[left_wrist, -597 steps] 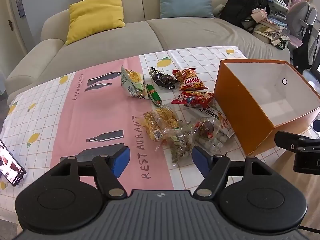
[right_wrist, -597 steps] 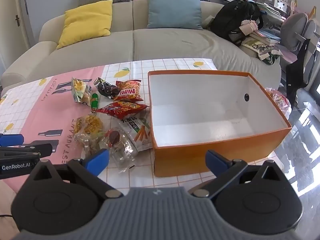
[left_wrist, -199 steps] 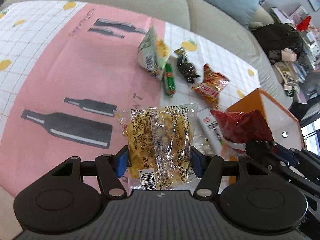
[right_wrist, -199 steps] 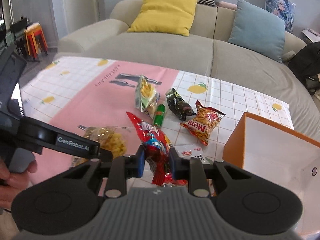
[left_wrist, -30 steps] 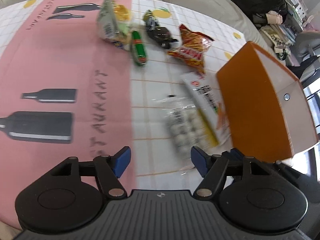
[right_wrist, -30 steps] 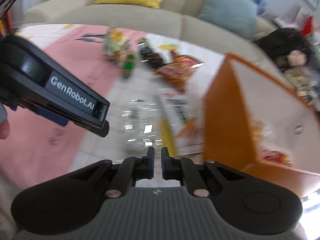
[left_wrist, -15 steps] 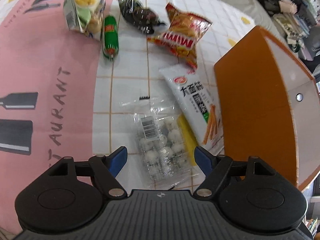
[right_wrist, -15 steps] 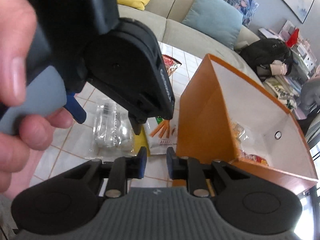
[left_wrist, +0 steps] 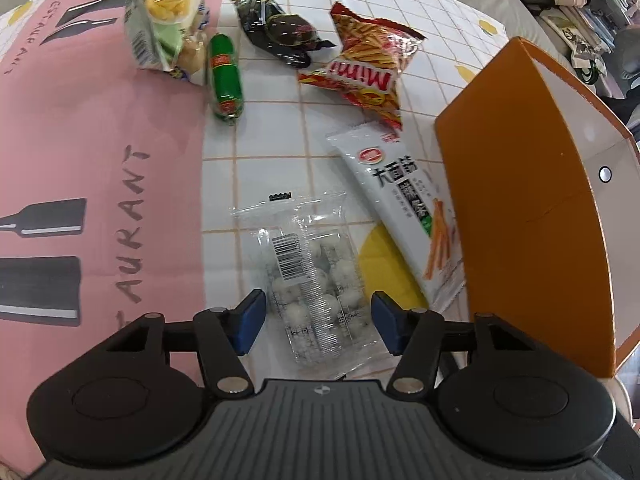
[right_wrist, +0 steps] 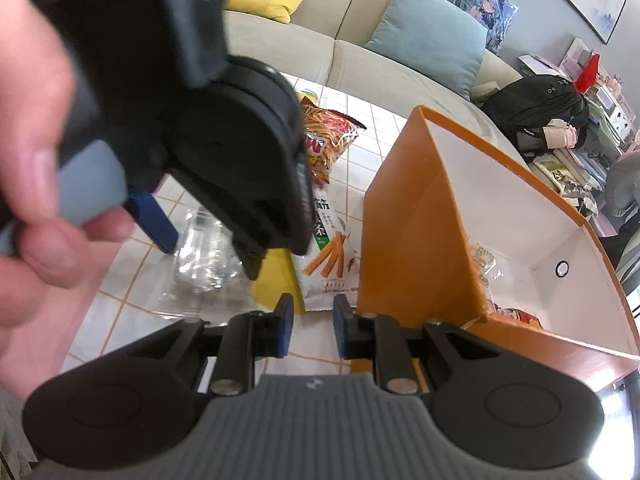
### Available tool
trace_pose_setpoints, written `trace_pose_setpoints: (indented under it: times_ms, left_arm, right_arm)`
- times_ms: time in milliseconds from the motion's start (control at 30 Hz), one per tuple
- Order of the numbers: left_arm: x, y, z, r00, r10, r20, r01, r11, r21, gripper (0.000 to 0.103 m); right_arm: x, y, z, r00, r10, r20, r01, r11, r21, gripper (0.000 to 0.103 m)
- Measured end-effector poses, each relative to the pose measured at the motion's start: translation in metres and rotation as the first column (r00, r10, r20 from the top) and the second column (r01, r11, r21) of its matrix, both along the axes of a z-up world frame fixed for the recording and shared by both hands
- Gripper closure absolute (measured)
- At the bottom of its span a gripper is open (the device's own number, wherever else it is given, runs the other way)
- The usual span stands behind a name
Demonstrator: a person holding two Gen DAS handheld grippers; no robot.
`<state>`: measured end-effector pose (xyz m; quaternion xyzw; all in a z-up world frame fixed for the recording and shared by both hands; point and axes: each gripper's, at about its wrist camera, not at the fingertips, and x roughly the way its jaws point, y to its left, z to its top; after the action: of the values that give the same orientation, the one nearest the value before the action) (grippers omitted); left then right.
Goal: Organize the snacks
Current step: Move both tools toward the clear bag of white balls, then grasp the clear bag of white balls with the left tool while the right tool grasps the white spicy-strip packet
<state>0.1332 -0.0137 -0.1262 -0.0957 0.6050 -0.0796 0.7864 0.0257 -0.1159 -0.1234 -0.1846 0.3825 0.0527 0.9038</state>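
The clear packet [left_wrist: 316,292] is glossy, crinkled plastic film. The white snack pouch [left_wrist: 404,208] looks smoother, with a satin sheen. The orange box [left_wrist: 516,216] seems matt card, white inside. The tablecloth [left_wrist: 100,128] may be wipe-clean vinyl; its finish is hard to judge.

FREE: bare pink-and-white checked tablecloth [left_wrist: 104,128] left of the snacks; open top of orange cardboard box [left_wrist: 520,216] | BLOCKED: box wall just right of white stick-snack packet [left_wrist: 404,208]; left gripper [right_wrist: 224,220] and hand [right_wrist: 36,184] crowd the right gripper's [right_wrist: 313,326] left side; clear bag of white balls [left_wrist: 316,280] lies between the closing left jaws
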Motion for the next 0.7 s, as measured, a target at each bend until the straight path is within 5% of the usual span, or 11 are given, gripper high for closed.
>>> trace_pose_setpoints:
  times_ms: [600, 700]
  left_arm:
    - [-0.023, 0.054, 0.003, 1.000, -0.012, -0.004, 0.012, 1.000, -0.003, 0.053]
    - [-0.026, 0.051, 0.004, 1.000, -0.012, 0.024, 0.012, 1.000, 0.002, 0.045]
  right_arm:
    - [0.013, 0.021, -0.031, 1.000, 0.014, 0.014, -0.012, 0.989, -0.147, 0.082]
    - [0.014, 0.024, -0.035, 1.000, 0.016, 0.027, -0.011, 0.984, -0.177, 0.094]
